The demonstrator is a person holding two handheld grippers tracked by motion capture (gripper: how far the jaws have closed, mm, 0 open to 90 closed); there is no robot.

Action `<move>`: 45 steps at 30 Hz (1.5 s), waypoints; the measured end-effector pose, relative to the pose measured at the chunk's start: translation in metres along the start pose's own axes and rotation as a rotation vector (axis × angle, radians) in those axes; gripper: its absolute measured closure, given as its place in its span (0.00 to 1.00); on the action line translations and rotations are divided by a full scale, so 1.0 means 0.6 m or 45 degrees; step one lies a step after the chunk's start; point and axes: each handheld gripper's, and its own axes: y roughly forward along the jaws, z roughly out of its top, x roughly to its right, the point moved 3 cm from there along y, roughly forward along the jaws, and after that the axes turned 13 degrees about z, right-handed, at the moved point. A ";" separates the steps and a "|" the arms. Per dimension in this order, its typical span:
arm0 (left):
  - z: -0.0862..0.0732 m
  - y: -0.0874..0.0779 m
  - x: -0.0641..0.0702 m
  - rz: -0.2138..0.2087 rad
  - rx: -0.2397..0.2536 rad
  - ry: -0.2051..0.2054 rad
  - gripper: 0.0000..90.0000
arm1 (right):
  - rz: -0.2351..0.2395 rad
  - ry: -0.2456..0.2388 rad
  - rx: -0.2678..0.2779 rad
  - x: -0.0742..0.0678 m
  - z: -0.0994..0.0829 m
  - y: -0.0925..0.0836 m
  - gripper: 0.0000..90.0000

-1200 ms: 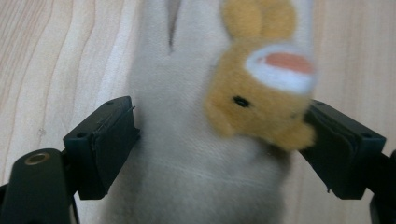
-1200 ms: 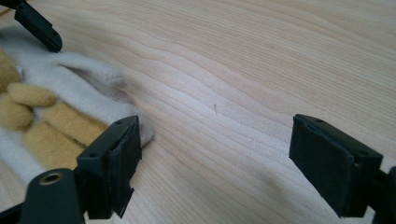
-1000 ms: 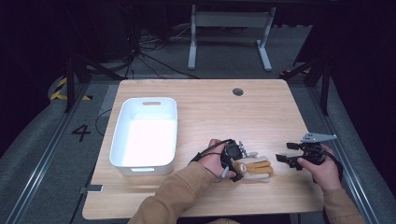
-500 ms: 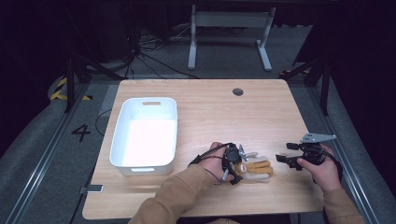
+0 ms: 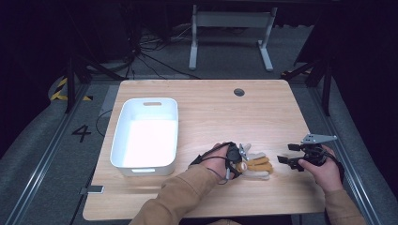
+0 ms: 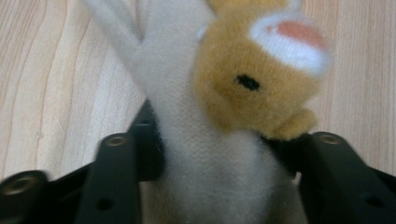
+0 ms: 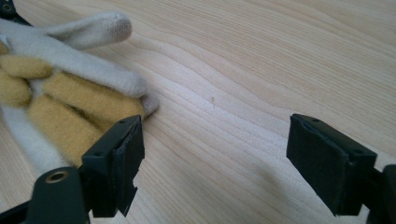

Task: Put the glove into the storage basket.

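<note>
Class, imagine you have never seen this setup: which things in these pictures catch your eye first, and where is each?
The bright white bin stands out on the left half of the wooden table. Near the front edge lies a tan and cream plush toy, with the left gripper closed around its pale body. Just to its right, the right gripper is held with its jaws spread wide, nothing between them.

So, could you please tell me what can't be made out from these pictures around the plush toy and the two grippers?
- Plush toy, left gripper view: its top and bottom are cut off by the frame edges, and the close range blurs it.
- Left gripper, high view: the hand covers most of it, so its jaws cannot be read there.
- Plush toy, right gripper view: the left edge crops it.
- Bin, high view: glare washes out its floor.
</note>
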 end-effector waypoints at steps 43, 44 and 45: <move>-0.011 -0.114 -0.044 0.017 -0.030 -0.283 0.83 | 0.057 0.033 -0.005 0.032 0.036 0.047 0.25; -0.012 -0.118 -0.046 0.020 -0.026 -0.283 0.83 | 0.067 0.029 -0.016 0.033 0.037 0.050 0.27; -0.013 -0.125 -0.049 0.013 -0.021 -0.303 0.83 | 0.072 0.020 -0.030 0.033 0.038 0.052 0.29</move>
